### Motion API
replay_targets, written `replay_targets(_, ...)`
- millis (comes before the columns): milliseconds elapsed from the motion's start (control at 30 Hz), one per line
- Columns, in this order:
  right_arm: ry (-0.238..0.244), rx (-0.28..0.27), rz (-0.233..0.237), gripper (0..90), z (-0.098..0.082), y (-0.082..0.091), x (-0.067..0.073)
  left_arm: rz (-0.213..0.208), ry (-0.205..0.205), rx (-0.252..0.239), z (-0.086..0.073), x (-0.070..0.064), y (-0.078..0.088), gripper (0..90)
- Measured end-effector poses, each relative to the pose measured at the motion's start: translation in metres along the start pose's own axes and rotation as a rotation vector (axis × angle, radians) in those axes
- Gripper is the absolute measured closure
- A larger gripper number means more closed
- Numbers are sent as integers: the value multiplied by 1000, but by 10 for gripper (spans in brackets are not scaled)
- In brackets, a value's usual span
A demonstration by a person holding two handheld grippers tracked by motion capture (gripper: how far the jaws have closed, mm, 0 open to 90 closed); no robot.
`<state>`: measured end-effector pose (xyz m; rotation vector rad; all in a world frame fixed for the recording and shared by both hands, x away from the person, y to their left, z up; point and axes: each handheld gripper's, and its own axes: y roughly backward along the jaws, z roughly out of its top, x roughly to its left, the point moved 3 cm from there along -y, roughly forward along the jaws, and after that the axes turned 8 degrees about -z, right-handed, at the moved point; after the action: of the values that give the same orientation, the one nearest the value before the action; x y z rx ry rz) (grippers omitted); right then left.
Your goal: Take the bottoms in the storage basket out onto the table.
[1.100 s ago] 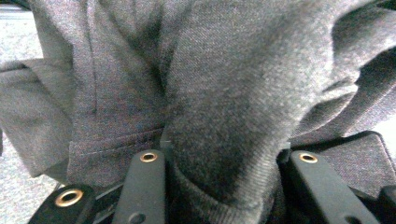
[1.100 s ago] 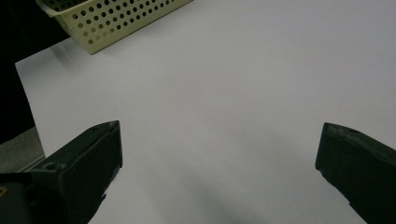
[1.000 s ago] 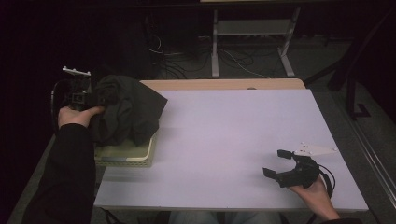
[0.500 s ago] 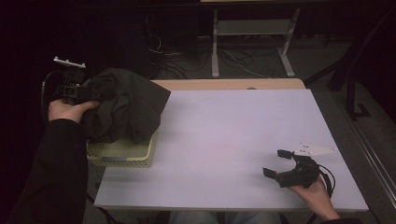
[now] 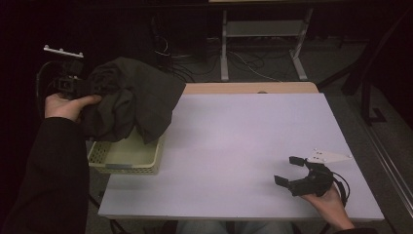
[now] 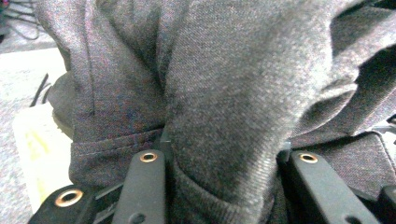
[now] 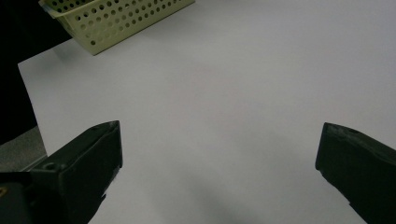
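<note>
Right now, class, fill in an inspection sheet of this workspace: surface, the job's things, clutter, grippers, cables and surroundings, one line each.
Surface: white table top, bare in the middle, with a wooden strip along its far edge.
Job's things: dark grey garment, bunched and held up over the pale yellow perforated basket at the table's left edge; whether its hem touches the basket cannot be told.
Clutter: nothing seen.
Grippers: left gripper shut on a fold of the garment; right gripper open, at rest low on the table near its right corner.
Cables: loose cables on the floor beyond the table; a cable at the right gripper.
Surroundings: dark room, metal stand behind the table.
</note>
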<state>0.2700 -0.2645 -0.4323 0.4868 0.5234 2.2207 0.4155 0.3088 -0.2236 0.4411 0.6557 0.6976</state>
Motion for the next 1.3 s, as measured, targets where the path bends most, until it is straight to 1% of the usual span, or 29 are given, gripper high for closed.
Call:
replay_targets(200,-1,2,5,1,0,1,0,-21,-30,8,8,-13,0,615)
replay_targets(333,-1,2,5,1,0,0,0,-45,-48,8,13,-23,0,615)
replay_targets(367,-2,2,6,1,0,0,1,-47,-56,9,15,-25,0,615)
replay_targets(400,0,2,5,1,0,1,1,-50,-56,10,16,-27,0,615)
replay_targets(433,0,2,5,1,0,1,1,-51,-74,18,18,-29,0,615)
replay_targets(467,1,1,3,1,0,1,1,-52,-79,19,19,-31,-1,615)
replay_targets(733,-6,-10,-2,1,0,2,0,-69,-112,24,30,-46,-4,615)
replay_targets(933,-6,-15,-2,1,0,3,-1,-80,-149,28,37,-58,-9,615)
replay_targets(1033,-6,-13,-1,1,0,2,-1,-93,-159,28,40,-65,-13,615)
replay_targets(1100,-6,-11,2,1,0,2,0,-101,-173,31,43,-69,-16,615)
replay_targets(1133,-5,-11,2,1,0,2,0,-107,-170,31,44,-71,-18,615)
replay_targets(1300,-5,-18,1,1,0,3,-1,-118,-192,42,51,-80,-27,615)
